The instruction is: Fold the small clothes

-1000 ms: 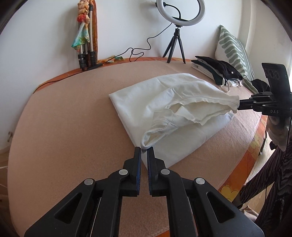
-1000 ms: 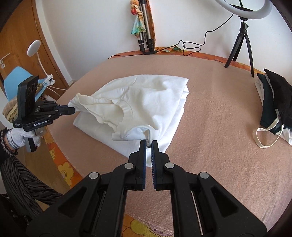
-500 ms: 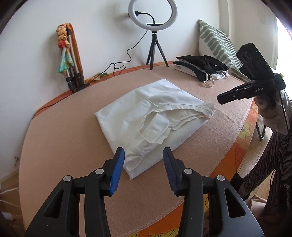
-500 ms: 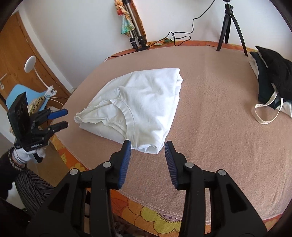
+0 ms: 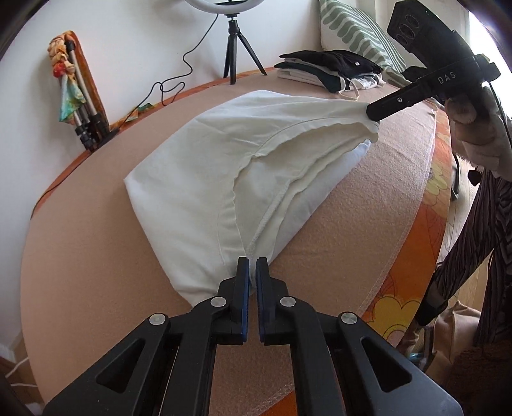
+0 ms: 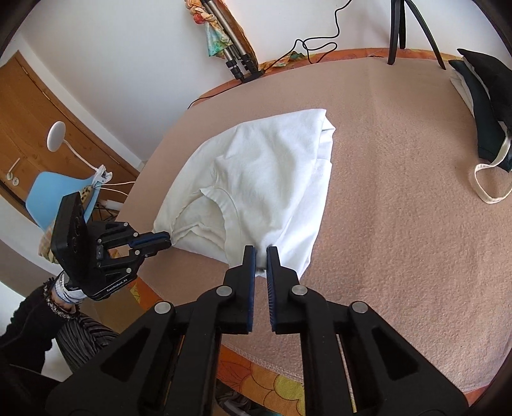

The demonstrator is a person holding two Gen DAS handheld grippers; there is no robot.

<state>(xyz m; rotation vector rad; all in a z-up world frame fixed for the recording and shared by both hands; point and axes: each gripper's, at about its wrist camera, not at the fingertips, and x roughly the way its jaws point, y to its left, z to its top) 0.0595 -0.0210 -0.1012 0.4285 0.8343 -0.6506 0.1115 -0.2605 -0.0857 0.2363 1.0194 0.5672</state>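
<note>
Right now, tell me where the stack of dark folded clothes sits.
The dark folded clothes lie at the bed's far right in the left wrist view, beyond the white garment, beside the striped pillow.

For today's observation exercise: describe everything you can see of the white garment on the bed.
The white garment looks like soft cotton, folded and creased, with stitched hems. It lies on the peach blanket. The left gripper pinches one near corner, the right gripper the other, lifting that edge slightly.

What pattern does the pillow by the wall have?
The pillow is white with green wavy stripes, best seen in the left wrist view.
</note>
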